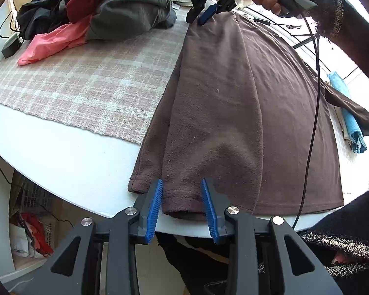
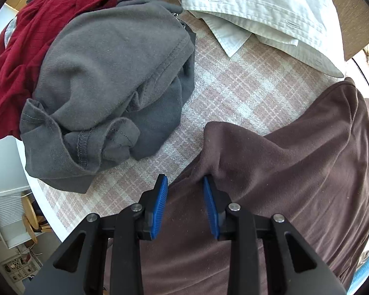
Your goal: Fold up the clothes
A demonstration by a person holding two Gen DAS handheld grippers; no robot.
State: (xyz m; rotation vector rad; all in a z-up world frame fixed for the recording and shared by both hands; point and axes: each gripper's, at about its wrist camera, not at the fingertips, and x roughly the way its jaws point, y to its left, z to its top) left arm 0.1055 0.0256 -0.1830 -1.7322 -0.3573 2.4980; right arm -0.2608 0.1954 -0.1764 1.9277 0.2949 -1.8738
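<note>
At the near edge of a round white table (image 1: 69, 157), the left gripper (image 1: 182, 206) straddles the cuff of a brown garment (image 1: 233, 103), its blue pads apart and not pressing the cloth. At the garment's far end, the right gripper (image 2: 185, 204), held in a person's hand (image 1: 265, 0), stands parted over a raised fold. The garment lies partly on a plaid mat (image 2: 233, 93), beside a grey garment (image 2: 110, 73) and a white shirt (image 2: 258, 12).

Left hand-held gripper (image 1: 182, 209) straddles the brown garment's (image 1: 246, 103) cuff (image 1: 182, 201).
</note>
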